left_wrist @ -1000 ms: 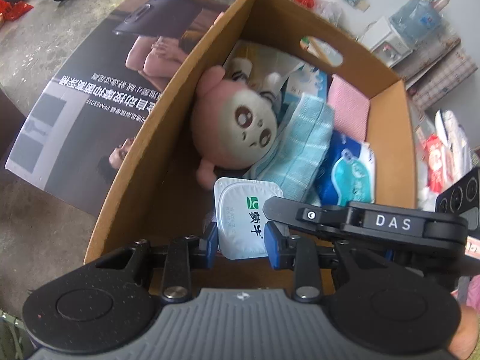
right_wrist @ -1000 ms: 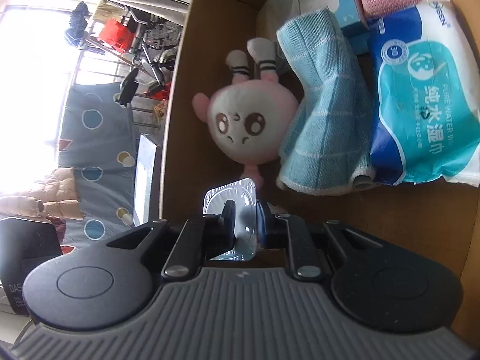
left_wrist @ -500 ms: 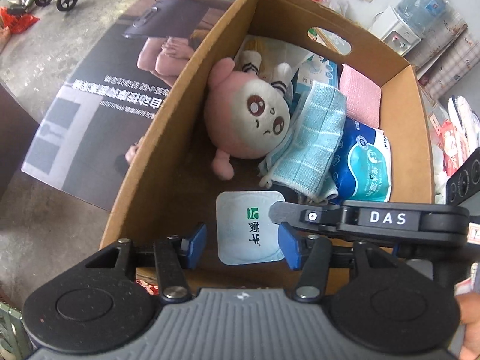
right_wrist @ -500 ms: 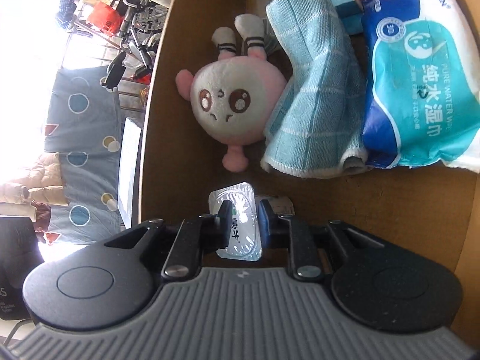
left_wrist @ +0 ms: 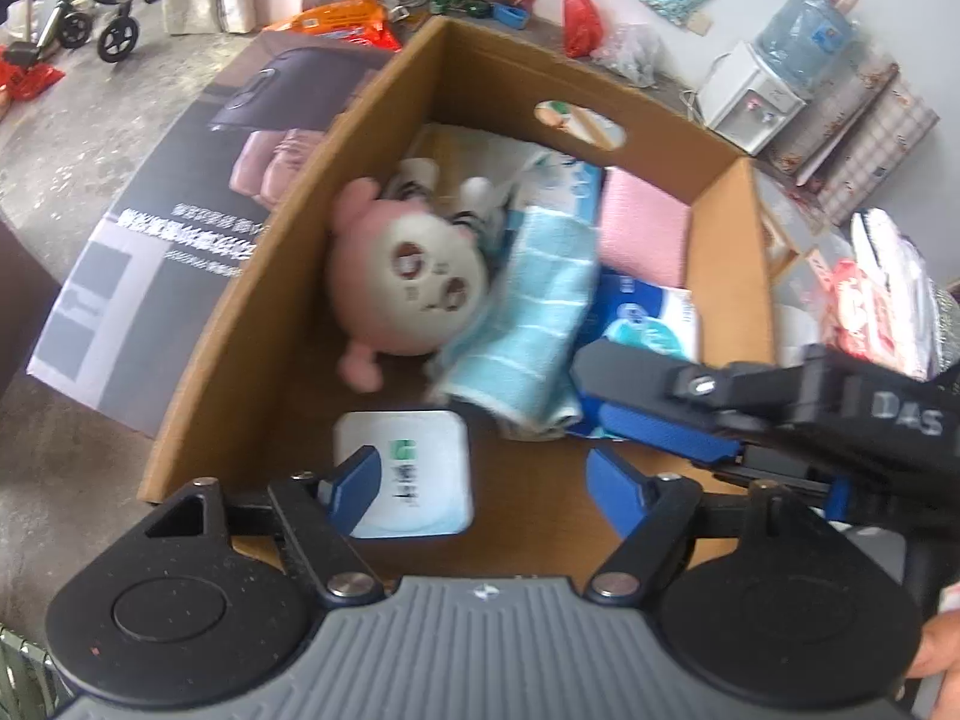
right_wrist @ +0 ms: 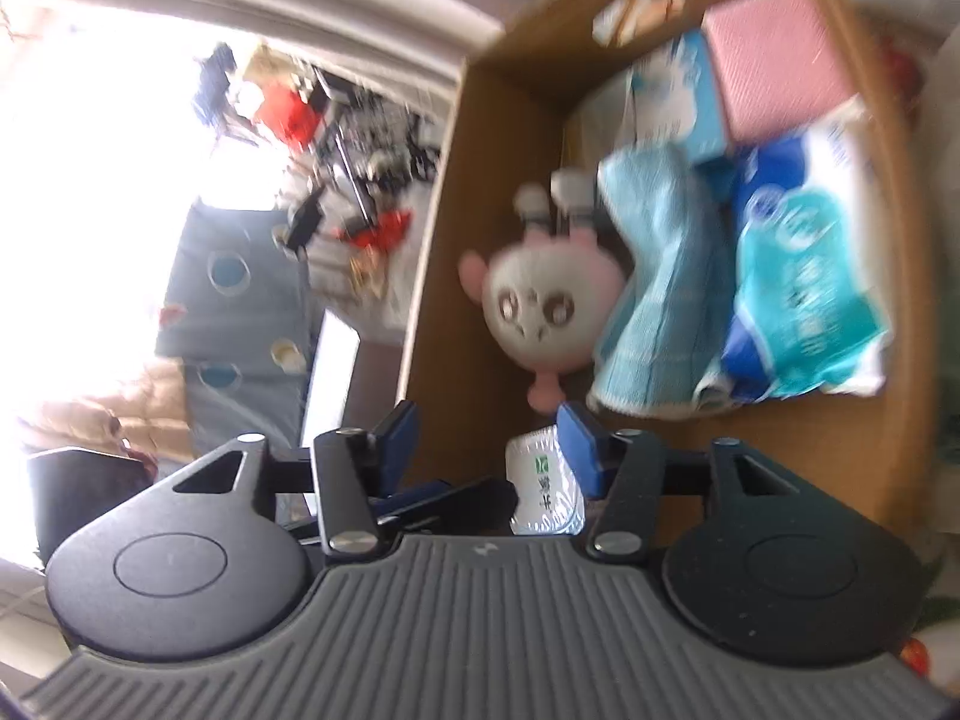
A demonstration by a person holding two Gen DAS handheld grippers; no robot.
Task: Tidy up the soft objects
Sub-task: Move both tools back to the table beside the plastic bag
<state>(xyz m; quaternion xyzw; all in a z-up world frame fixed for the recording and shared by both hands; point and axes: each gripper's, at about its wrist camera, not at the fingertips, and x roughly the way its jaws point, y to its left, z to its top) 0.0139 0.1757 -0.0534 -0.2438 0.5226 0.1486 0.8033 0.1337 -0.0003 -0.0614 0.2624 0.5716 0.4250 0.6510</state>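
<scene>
**Pouch dropped in box, both grippers letting go**

Brown cardboard box [left_wrist: 252, 324] holds everything. Along its far and right walls: blue-and-white plastic pack of wet wipes [right_wrist: 804, 294], light blue checked cloth [left_wrist: 528, 318], flat pink square pad [left_wrist: 645, 234]. Round pink-and-white plush doll [left_wrist: 408, 294] lies against the left wall. Small white square sealed pouch with green logo [left_wrist: 402, 474] lies flat on the box floor at the near edge, apart from the doll.

My left gripper [left_wrist: 486, 480]: jaws opening, pouch below and between them, pads not touching it. My right gripper [right_wrist: 486, 438]: jaws opening too, nothing pinched.

Handling, my guess: the pouch is light, squashy, with slick film. I'd grip it by the sealed rim, not the belly, and gently, since it could burst.

Views: the left camera shows the whole pouch face and my right gripper reaching in from the right. The right camera shows only half the pouch, but the full wipes pack.
</scene>
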